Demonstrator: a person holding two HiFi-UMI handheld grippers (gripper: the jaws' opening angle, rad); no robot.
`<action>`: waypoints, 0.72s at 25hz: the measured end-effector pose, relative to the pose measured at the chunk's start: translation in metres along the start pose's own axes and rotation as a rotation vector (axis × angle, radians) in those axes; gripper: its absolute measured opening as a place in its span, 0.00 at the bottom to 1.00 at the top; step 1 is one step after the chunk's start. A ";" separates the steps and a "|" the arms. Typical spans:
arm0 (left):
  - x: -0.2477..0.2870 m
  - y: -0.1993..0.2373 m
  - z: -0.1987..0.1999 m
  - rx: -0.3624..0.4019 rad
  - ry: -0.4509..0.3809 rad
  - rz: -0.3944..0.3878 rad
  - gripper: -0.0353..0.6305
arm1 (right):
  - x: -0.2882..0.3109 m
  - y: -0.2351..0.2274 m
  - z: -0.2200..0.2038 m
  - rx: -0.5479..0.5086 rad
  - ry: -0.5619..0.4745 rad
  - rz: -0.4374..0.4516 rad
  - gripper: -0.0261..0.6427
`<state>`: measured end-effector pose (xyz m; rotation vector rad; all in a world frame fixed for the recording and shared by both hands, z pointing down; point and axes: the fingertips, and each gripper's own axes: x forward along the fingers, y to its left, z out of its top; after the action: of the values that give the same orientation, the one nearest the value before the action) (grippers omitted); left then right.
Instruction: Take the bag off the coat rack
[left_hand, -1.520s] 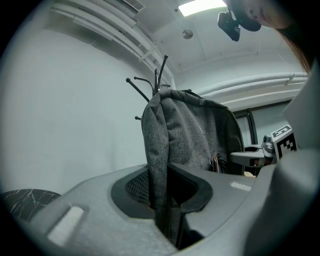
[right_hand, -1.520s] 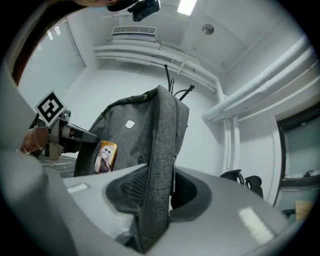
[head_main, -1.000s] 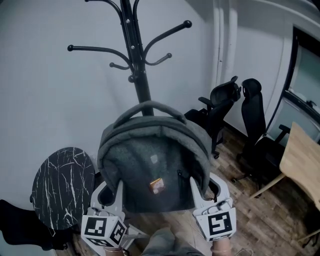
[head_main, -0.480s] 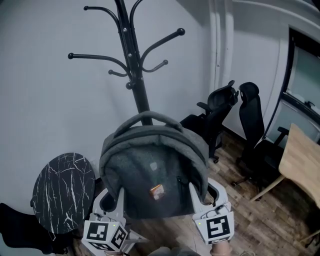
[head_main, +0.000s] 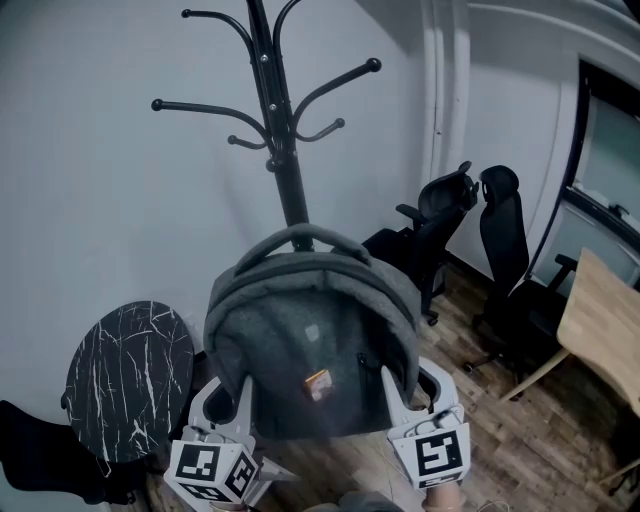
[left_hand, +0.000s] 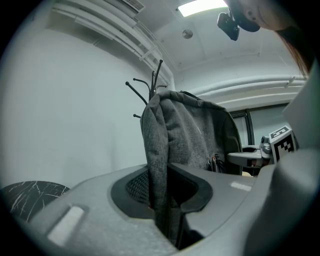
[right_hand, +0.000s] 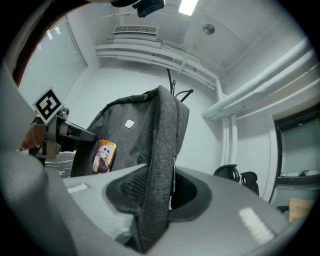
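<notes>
Closest in, the left gripper (head_main: 228, 398) has its jaws clenched on a fold of grey fabric along the bag's left edge, seen running straight down between the pads in the left gripper view (left_hand: 162, 195). Over on the other side, the right gripper (head_main: 415, 390) is doing the same job, its jaws pinching the right edge of the bag (right_hand: 157, 195). Between the two, the bag (head_main: 310, 340) is held upright in the air, front facing the person, with a small orange picture tag (head_main: 318, 382) on it. Its top handle crosses in front of the pole of the rack (head_main: 283, 150), well below the hooks. A round marble tabletop (head_main: 130, 380) stands at lower left. Farther right are two black chairs (head_main: 440, 215) on the wood floor (head_main: 500, 420).
</notes>
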<state>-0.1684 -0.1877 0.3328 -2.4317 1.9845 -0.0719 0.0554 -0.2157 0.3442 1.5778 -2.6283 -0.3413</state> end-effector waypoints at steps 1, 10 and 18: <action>-0.003 0.001 -0.001 0.000 0.001 -0.002 0.17 | -0.002 0.002 0.001 0.000 0.002 0.000 0.20; -0.029 0.001 -0.004 -0.008 0.001 -0.017 0.17 | -0.025 0.020 0.006 -0.006 0.016 -0.014 0.20; -0.041 -0.008 -0.002 -0.020 0.008 -0.037 0.17 | -0.045 0.021 0.012 -0.008 0.027 -0.030 0.20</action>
<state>-0.1686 -0.1461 0.3335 -2.4841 1.9530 -0.0618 0.0566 -0.1653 0.3405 1.6096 -2.5817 -0.3296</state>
